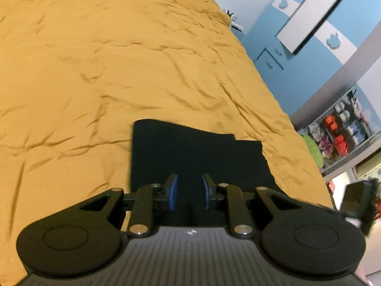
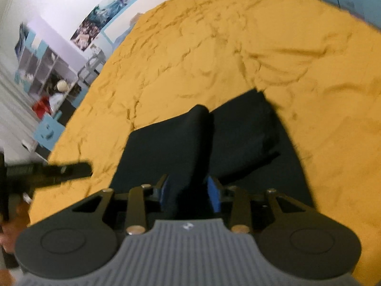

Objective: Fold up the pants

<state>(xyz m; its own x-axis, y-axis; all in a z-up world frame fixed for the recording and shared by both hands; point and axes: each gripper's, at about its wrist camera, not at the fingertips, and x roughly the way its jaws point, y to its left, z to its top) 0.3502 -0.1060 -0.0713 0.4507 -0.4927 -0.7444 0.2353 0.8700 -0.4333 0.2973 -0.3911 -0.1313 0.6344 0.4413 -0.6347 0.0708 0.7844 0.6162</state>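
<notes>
Left gripper (image 1: 189,190): jaws parted, empty over folded black pants (image 1: 190,147) on mustard bedspread (image 1: 119,59) | right gripper (image 2: 189,191): raised fabric ridge between blue pads, grip unclear | ridge runs straight ahead; my right's nearer.

I am in a child's bedroom: a bed (image 1: 119,59) in mustard sheets, blue bunny-trimmed wardrobes (image 1: 309,47) beside it, posters (image 2: 102,16) beyond it.
</notes>
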